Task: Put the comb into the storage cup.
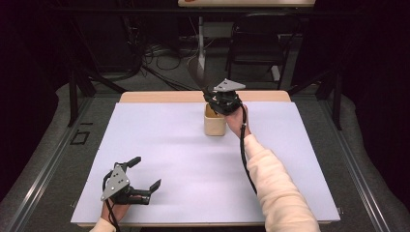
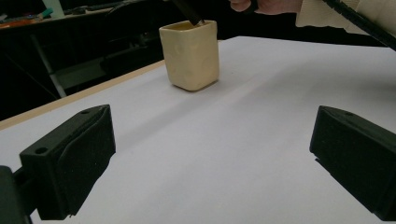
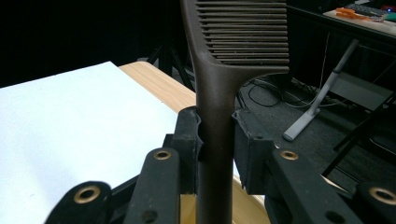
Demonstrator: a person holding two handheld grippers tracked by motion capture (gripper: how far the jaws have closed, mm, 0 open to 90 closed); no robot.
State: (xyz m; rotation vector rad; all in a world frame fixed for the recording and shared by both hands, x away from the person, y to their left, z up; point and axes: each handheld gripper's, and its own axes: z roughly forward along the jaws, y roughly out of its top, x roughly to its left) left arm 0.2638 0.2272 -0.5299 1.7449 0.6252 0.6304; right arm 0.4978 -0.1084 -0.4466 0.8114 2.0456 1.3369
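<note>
- Comb [image 3: 219, 70]: my right gripper [image 3: 217, 140] is clamping its handle upright, lowering it into the cup [image 1: 214, 124] near the table's far edge.
- My left gripper [image 1: 145, 176] is resting spread and empty at the near left corner, out of the way.

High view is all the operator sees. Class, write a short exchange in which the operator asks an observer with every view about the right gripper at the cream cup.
Operator: Is the right gripper holding anything above the cup?
Observer: Yes. In the right gripper view its fingers clamp the handle of a dark comb.
Operator: Which end points at the cup?
Observer: The handle end. In the left gripper view, its tip dips just inside the cup's rim.
</note>
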